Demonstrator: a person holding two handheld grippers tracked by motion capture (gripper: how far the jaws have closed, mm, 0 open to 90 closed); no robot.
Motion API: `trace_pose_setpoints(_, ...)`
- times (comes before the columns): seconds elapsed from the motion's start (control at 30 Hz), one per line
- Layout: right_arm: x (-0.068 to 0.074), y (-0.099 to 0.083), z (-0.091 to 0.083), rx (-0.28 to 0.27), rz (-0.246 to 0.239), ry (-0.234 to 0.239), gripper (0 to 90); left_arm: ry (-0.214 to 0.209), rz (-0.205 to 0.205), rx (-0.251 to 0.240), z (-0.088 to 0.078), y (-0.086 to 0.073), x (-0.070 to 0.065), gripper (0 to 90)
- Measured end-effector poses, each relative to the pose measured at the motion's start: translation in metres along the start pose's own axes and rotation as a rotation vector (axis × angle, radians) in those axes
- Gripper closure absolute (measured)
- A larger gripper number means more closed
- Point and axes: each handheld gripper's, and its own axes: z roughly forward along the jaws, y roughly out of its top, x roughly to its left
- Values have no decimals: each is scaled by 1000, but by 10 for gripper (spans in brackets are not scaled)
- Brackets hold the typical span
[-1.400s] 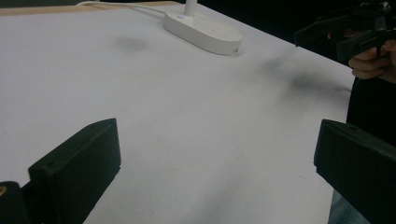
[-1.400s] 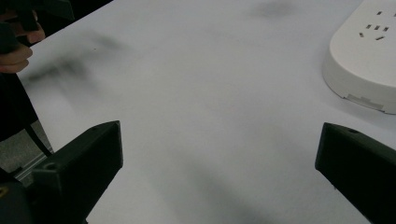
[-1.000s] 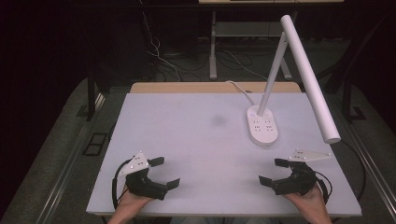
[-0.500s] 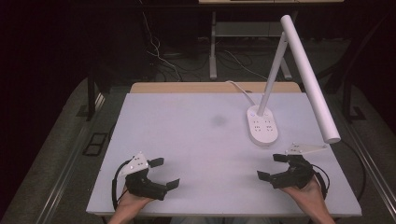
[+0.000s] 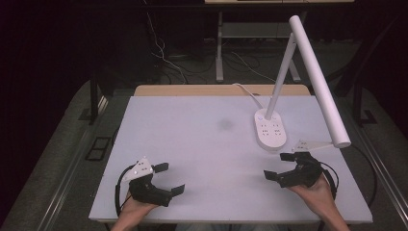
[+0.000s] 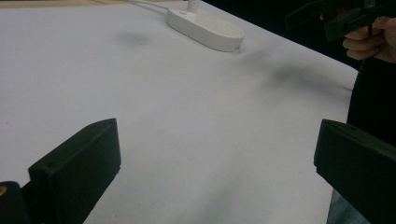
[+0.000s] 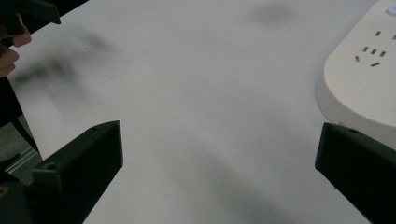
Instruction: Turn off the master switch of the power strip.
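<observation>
My left gripper (image 5: 169, 178) rests near the front left of the white table (image 5: 202, 144), held in a hand, its jaws wide open with nothing between them. My right gripper (image 5: 278, 166) sits at the front right, also open and empty, just in front of the white lamp base (image 5: 270, 130). In the left gripper view, the open left gripper (image 6: 217, 177) faces bare table, with the lamp base (image 6: 205, 30) far off. In the right gripper view, the open right gripper (image 7: 219, 172) has the lamp base (image 7: 359, 79) close on its right.
A white desk lamp with a long tube head (image 5: 317, 79) leans over the right side of the table, its cord (image 5: 245, 91) running to the back edge. A faint dark smudge (image 5: 225, 124) marks the table's middle. The other hand's gripper (image 6: 345, 16) shows top right.
My right gripper has crept a little forward and to the left, toward the lamp base. The left gripper has hardly moved.
</observation>
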Motion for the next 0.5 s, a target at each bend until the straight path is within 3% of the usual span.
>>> trace_pose_setpoints(0.5,-2,28,4,19,-27,-4,3,0,0,-1,0,0,1,0)
